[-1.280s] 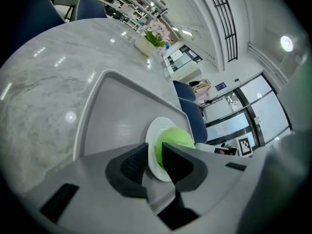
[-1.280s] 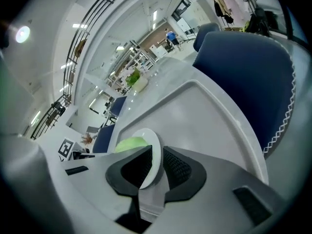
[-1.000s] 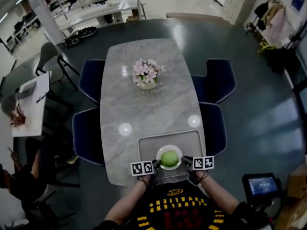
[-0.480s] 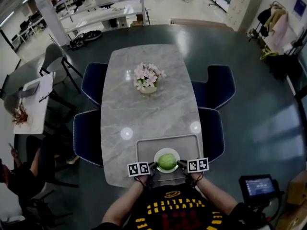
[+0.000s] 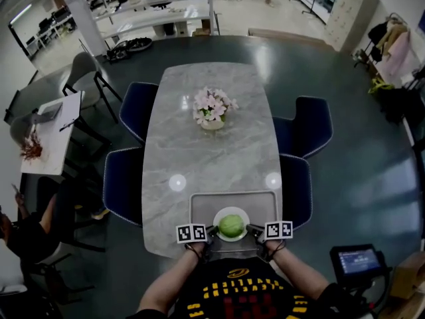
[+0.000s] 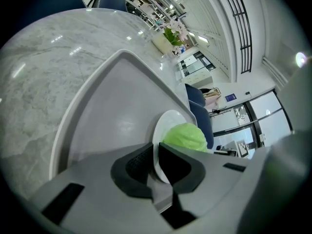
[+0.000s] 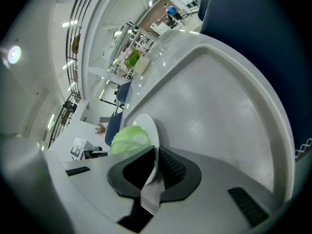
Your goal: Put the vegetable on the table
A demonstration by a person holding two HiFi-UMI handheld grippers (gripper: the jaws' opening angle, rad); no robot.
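Observation:
A pale green round cabbage (image 5: 231, 225) rests on a small white plate (image 5: 219, 218) at the near end of a grey tray (image 5: 201, 203). My left gripper (image 5: 211, 232) is shut on the plate's left rim and my right gripper (image 5: 251, 230) on its right rim. In the left gripper view the plate (image 6: 164, 129) runs edge-on between the jaws of the left gripper (image 6: 156, 157), with the cabbage (image 6: 185, 136) behind. The right gripper view mirrors this: plate (image 7: 149, 125), cabbage (image 7: 129, 136), right gripper (image 7: 156, 162). I cannot tell whether the plate touches the tray.
The tray lies at the near end of a long grey marble table (image 5: 212, 148). A pot of pink flowers (image 5: 214, 107) stands toward the far end. Dark blue chairs (image 5: 123, 181) flank both sides. A person sits at the left (image 5: 20, 234).
The head view has shifted a little, so the table sits slightly lower in frame. Both grippers still hold the plate over the tray's near end, hardly moved.

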